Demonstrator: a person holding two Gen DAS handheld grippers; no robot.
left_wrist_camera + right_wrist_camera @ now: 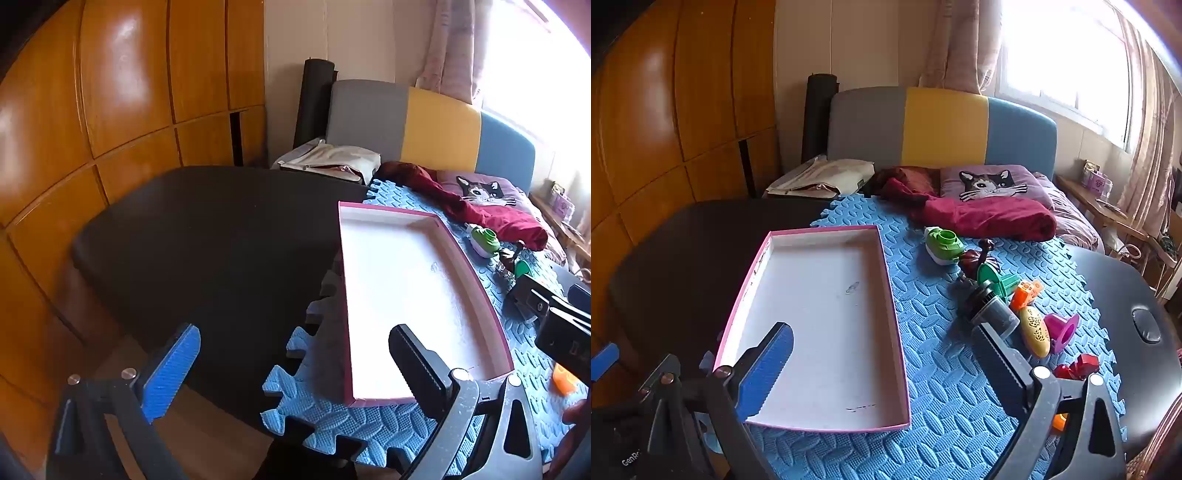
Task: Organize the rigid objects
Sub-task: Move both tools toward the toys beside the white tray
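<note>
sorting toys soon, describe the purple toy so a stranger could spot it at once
Find the blue foam mat and the pink-edged box on it. Right of the box runs a row of toys; near its close end lies the purple toy, the only purple piece, flared like a funnel.

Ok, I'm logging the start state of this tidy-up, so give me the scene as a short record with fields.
surface: blue foam mat on a black table
container: pink-edged shallow box, white inside, nothing in it
loose items: right of the box, a row: green and white toy, green funnel-shaped piece, black cylinder, orange piece, yellow oval piece, magenta cup, red pieces
left gripper: open, holding nothing
right gripper: open, holding nothing
</note>
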